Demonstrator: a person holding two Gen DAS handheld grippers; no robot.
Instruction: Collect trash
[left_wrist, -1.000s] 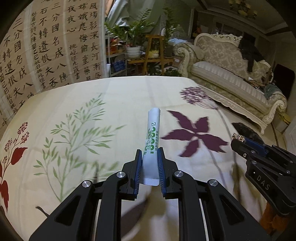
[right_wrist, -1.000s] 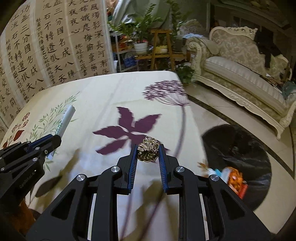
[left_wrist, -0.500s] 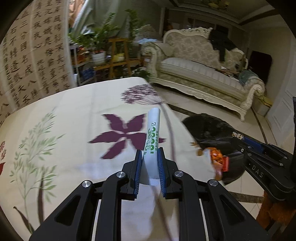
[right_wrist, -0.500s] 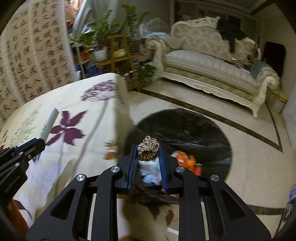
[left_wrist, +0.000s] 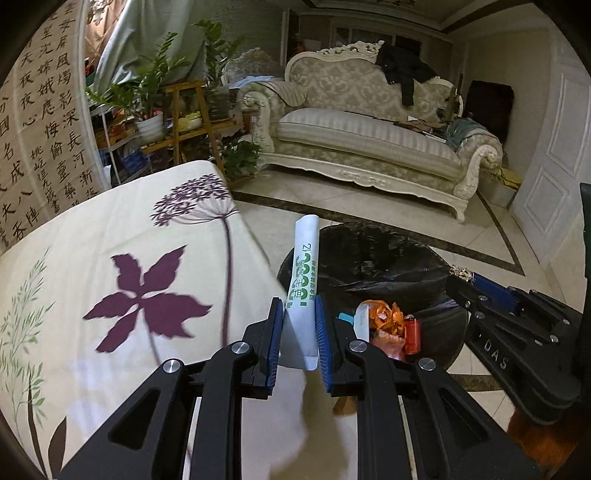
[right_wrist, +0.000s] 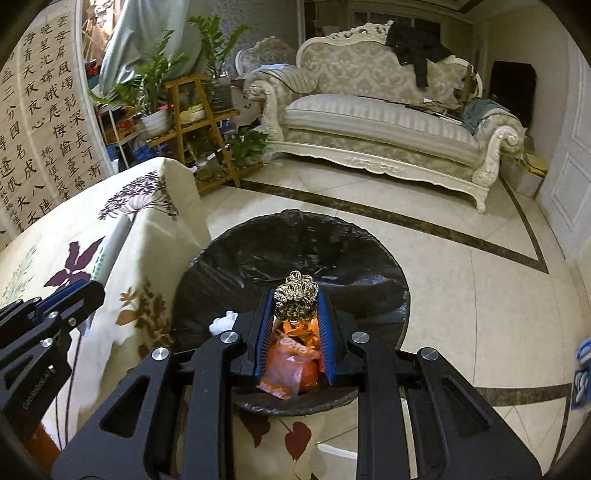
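My left gripper (left_wrist: 298, 314) is shut on a rolled white paper wrapper (left_wrist: 303, 273) with green print, which sticks up and forward past the table's right edge toward the bin. My right gripper (right_wrist: 296, 300) is shut on a small gold crumpled foil ball (right_wrist: 295, 300) and hangs right over the black-lined trash bin (right_wrist: 369, 254). Orange wrappers (right_wrist: 295, 363) and other scraps lie inside that bin. In the left wrist view the trash bin (left_wrist: 373, 254) sits on the floor just right of the table, and the right gripper (left_wrist: 461, 275) shows at the right with the foil ball at its tip.
A table under a cream floral cloth (left_wrist: 110, 266) fills the left. Beyond the bin lie a tiled floor (right_wrist: 461, 295), an ornate cream sofa (right_wrist: 388, 129), a wooden plant stand (right_wrist: 192, 118) and a calligraphy screen (right_wrist: 44, 129). A white door (left_wrist: 554, 155) is at the right.
Both grippers have swung right, off the tabletop toward the bin. The right one now hangs over the bin's opening; the left one has reached the table's edge. Both keep their items.
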